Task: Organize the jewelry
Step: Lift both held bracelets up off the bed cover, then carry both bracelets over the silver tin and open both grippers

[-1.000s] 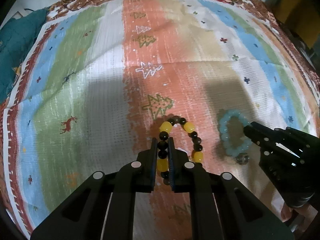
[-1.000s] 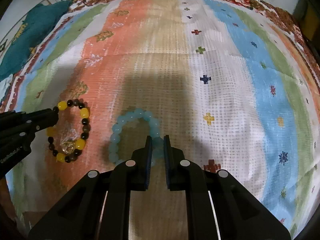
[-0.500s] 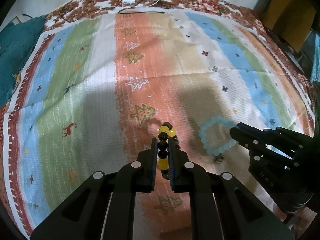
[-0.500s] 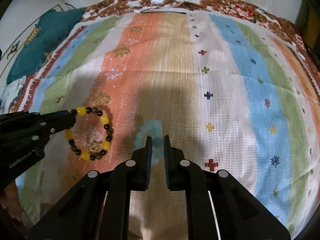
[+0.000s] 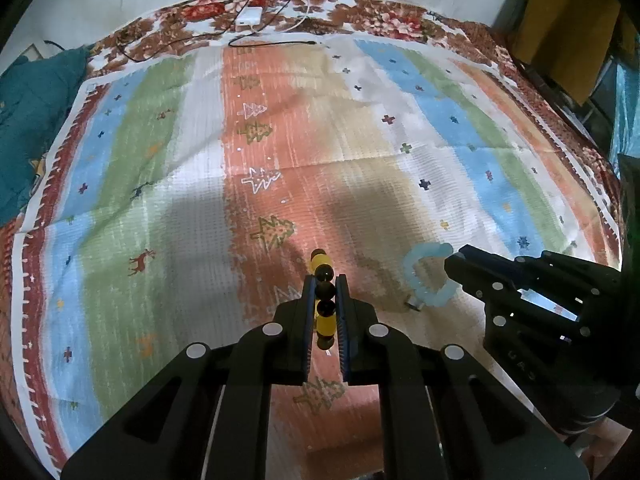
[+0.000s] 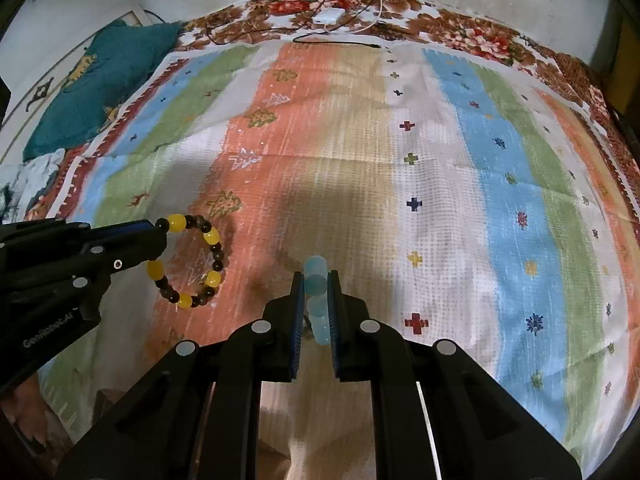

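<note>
My left gripper is shut on a yellow-and-dark beaded bracelet, which I see edge-on between the pads. The right wrist view shows that bracelet hanging as a full ring from the left gripper, clear of the striped cloth. A pale blue beaded bracelet is pinched in my right gripper, which is shut on it. From the left wrist view the blue bracelet dangles from the right gripper, with a small metal charm at its lower end.
The striped cloth covers a bed with a floral sheet beneath. A white charger and dark cables lie at the far edge. A teal cushion sits far left. Dark furniture stands at the right.
Both grippers have risen, lifting their bracelets off the cloth. The bracelets, which lay flat as rings a second ago, now hang from the fingers, and more of the bed is in view.
</note>
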Demonstrator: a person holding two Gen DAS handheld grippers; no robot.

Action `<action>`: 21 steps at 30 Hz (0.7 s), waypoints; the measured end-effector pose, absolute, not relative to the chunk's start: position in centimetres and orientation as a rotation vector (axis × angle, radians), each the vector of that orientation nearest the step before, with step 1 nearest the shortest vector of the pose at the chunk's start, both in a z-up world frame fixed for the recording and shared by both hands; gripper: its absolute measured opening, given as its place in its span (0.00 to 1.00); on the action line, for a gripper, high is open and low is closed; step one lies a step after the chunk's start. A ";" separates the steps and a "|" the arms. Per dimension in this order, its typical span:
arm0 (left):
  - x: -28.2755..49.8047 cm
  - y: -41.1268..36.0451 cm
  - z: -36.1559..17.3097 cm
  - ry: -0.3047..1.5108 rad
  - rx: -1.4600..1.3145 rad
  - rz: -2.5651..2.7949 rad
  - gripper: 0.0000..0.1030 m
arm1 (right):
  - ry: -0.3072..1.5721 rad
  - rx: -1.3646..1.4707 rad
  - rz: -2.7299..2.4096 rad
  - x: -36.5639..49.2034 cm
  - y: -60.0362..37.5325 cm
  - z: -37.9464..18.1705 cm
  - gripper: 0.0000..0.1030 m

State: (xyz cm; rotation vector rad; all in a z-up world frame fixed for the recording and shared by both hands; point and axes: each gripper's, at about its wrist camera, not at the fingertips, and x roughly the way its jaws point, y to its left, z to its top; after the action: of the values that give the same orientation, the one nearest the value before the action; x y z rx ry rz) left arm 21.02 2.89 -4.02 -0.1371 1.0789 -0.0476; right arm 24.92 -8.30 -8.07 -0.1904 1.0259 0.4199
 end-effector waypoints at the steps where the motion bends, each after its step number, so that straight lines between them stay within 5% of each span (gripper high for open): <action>1: 20.9 2.9 -3.9 1.076 -0.137 -0.048 0.09 | 1.025 -0.191 0.421 24.8 -8.3 -8.0 0.12; 21: 16.4 1.7 -0.3 0.969 -0.119 -0.010 0.09 | 0.945 -0.192 0.432 21.2 -9.1 -4.7 0.12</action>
State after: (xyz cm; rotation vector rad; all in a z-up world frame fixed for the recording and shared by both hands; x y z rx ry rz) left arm 16.43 1.74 -0.25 -0.1191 0.9690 -0.0099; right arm 21.24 -9.10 -4.74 -0.1916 0.9447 0.4324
